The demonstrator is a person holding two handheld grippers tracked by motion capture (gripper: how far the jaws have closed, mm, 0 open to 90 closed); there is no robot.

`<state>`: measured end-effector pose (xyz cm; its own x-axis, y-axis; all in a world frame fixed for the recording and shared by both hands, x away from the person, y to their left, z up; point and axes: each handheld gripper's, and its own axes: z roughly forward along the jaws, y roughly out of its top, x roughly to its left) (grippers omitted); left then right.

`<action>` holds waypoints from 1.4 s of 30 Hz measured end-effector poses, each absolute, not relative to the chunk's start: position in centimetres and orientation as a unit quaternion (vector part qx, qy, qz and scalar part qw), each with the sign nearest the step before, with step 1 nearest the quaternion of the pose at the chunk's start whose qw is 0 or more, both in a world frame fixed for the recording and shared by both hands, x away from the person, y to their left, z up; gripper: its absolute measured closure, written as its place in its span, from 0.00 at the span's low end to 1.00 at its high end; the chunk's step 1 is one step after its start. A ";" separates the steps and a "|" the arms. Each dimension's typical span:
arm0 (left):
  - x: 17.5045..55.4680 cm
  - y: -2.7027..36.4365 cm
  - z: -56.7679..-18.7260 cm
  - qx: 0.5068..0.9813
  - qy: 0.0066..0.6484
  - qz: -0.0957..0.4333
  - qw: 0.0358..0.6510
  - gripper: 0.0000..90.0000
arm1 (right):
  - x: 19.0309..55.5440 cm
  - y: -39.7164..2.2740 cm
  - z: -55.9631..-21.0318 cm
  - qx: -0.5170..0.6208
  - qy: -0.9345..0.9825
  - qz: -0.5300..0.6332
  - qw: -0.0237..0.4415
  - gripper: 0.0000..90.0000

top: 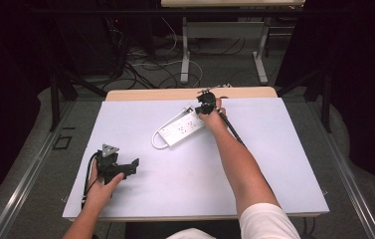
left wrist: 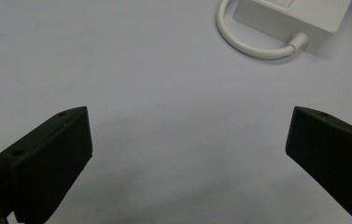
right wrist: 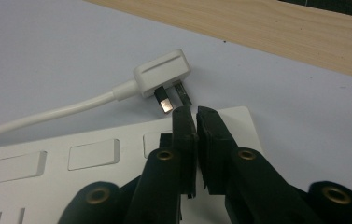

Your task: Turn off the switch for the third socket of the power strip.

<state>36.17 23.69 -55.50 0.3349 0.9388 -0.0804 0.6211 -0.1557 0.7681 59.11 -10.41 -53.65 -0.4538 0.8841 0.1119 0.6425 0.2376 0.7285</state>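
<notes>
Right gripper [right wrist: 196,112]: black jaws nearly together, only a thin slit between, nothing clamped, tips hovering over far end of white plastic power strip [right wrist: 94,158]. At 11 o'clock from tips, just beyond strip edge: white three-pin plug [right wrist: 162,74] lying on its side on pale blue-white mat [right wrist: 47,56], metal pins pointing toward jaws, white cord [right wrist: 47,114] trailing off toward 9 o'clock. Bare wooden table edge [right wrist: 281,32] at 1 o'clock. Left gripper [left wrist: 187,154]: jaws spread wide, empty, resting low over mat, strip's looped cable at 1 o'clock, well apart.
</notes>
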 end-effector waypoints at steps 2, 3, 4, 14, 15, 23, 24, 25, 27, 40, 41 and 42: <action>36.2 23.8 -55.5 0.730 0.536 0.213 0.366 0.01 | 59.1 -10.4 -53.6 0.496 0.770 0.366 0.165 0.93; 36.2 23.8 -55.5 0.728 0.536 0.215 0.368 0.01 | 59.1 -10.4 -53.6 0.496 0.770 0.367 0.165 0.93; 36.2 23.8 -55.4 0.729 0.536 0.215 0.367 0.01 | 59.1 -10.4 -53.6 0.497 0.771 0.363 0.164 0.92; 36.2 23.6 -55.5 0.732 0.533 0.214 0.366 0.01 | 59.0 -10.1 -53.5 0.490 0.774 0.363 0.171 0.85; 36.3 23.6 -55.5 0.730 0.534 0.217 0.368 0.01 | 58.9 -10.1 -53.4 0.492 0.775 0.359 0.170 0.84; 36.3 23.5 -55.6 0.727 0.534 0.218 0.372 0.01 | 58.9 -10.4 -53.0 0.487 0.780 0.350 0.179 0.78; 36.3 23.5 -55.6 0.727 0.534 0.218 0.372 0.01 | 58.9 -10.4 -53.0 0.490 0.779 0.350 0.177 0.78; 36.3 23.5 -55.6 0.728 0.534 0.218 0.372 0.01 | 58.9 -10.4 -53.0 0.489 0.780 0.349 0.177 0.77; 36.3 23.5 -55.6 0.728 0.532 0.218 0.373 0.01 | 58.8 -10.5 -52.9 0.491 0.779 0.349 0.177 0.76; 36.3 23.4 -55.5 0.729 0.532 0.217 0.371 0.01 | 58.4 -10.6 -52.0 0.484 0.780 0.350 0.186 0.66; 36.3 23.4 -55.5 0.729 0.532 0.218 0.371 0.01 | 58.4 -10.6 -51.9 0.479 0.783 0.349 0.189 0.64; 36.3 23.4 -55.5 0.729 0.532 0.218 0.371 0.01 | 58.3 -10.4 -51.8 0.489 0.776 0.354 0.184 0.63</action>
<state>36.29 23.35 -55.53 0.3385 0.9378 -0.0772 0.6150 -0.1584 0.7725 58.27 -10.38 -51.82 -0.4547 0.8886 0.0610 0.6290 0.2719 0.7283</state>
